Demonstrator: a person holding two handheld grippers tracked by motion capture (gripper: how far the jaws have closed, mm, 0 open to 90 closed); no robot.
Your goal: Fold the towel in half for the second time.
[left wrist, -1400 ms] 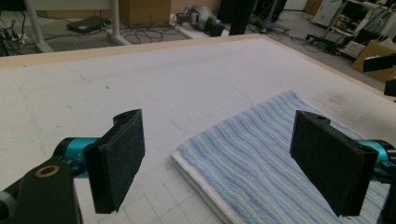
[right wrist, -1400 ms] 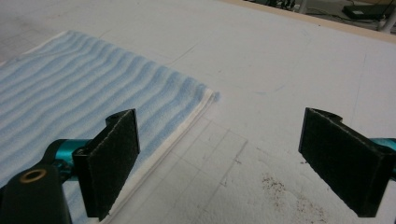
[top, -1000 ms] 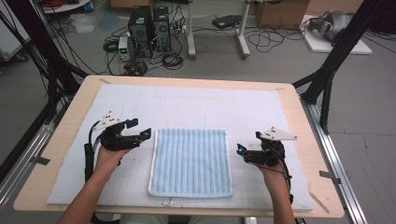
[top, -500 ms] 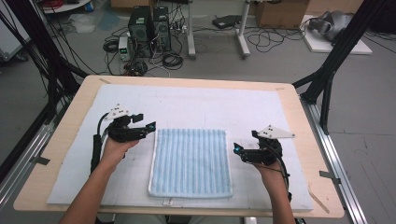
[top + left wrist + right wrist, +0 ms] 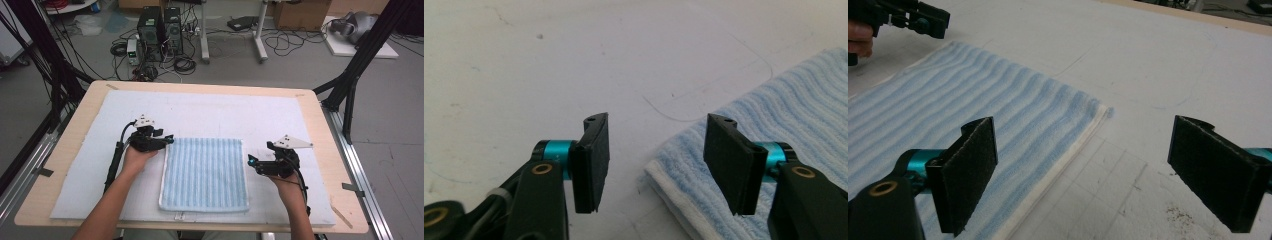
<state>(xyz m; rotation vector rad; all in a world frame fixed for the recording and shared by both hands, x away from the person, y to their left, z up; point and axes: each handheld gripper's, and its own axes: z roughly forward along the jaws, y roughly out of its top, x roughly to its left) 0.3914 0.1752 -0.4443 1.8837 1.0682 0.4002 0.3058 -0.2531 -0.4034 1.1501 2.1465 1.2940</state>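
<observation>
A: Where's the blue towel [image 5: 205,172]?
B: Flat on the counter [image 5: 60,165]; left gripper [image 5: 167,141] has just been narrowing astride its far-left corner, not yet pinching; right gripper [image 5: 251,161] spread beside the far-right corner.
A: Next?
B: Probably lower, pinch both corners.

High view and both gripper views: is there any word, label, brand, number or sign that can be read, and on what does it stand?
None can be read.
Blue striped towel: no tag or print visible.
White mat: faint pen lines, no writing.
Computer towers on the floor: any marks too small to read.
</observation>
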